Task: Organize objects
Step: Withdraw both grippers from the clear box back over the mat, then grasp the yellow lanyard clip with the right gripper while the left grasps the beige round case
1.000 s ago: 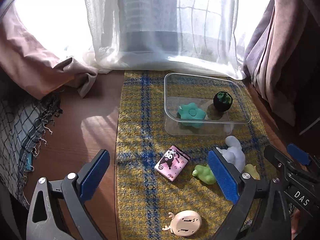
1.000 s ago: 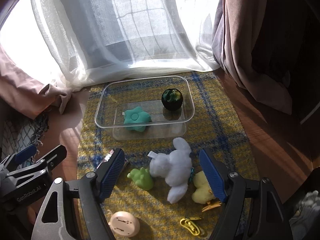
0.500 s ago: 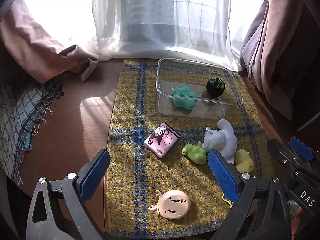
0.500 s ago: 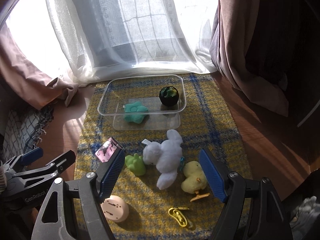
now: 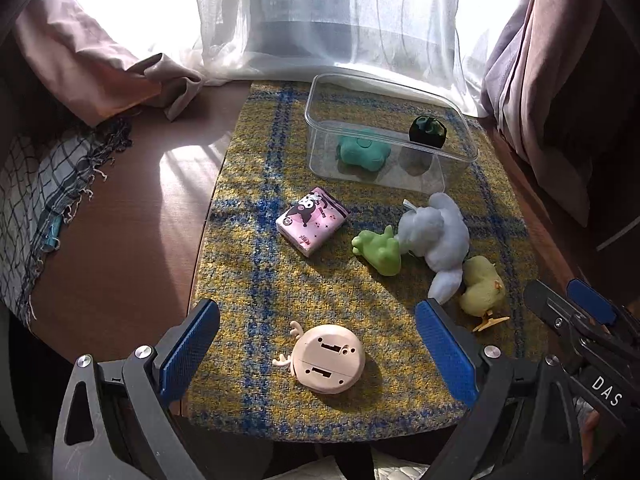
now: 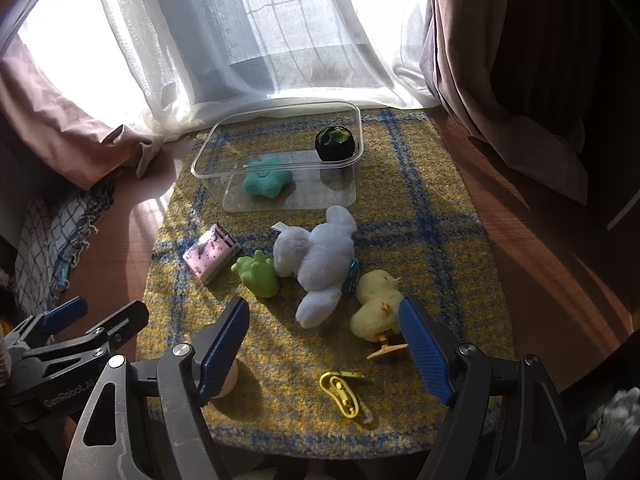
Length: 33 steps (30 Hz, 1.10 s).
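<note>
In the right wrist view, the round beige toy (image 6: 228, 380) is mostly hidden behind the right claw's (image 6: 324, 354) left finger. The blue clip (image 6: 352, 276) shows only a sliver past the white plush (image 6: 316, 260). The print on the pink packet (image 5: 312, 220) is too small to read.

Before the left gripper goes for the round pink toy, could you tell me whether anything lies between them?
Nothing visible does. The left gripper hangs open above the round pink toy, which lies alone on the plaid mat, apart from the green frog.
</note>
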Each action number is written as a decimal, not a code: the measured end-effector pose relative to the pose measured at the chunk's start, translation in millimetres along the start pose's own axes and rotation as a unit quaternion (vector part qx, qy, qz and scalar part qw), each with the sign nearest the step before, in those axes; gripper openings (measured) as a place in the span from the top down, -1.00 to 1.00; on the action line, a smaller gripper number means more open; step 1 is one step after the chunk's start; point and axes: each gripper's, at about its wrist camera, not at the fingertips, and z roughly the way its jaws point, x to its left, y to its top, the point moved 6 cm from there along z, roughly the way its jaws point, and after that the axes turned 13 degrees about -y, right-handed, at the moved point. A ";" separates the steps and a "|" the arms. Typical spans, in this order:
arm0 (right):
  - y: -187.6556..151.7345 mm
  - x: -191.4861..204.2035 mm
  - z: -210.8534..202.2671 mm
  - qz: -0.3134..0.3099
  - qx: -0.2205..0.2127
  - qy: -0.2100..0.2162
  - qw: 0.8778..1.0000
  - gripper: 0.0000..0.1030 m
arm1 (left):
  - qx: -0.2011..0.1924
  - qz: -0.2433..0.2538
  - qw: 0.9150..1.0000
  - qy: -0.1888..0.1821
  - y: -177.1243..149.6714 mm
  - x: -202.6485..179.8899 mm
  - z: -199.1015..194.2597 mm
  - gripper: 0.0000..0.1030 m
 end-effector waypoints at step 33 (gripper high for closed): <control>-86.2 16.1 67.8 -0.054 0.183 0.109 0.976 -0.33 | 0.076 -0.037 0.996 0.017 -61.2 0.8 58.0 -0.94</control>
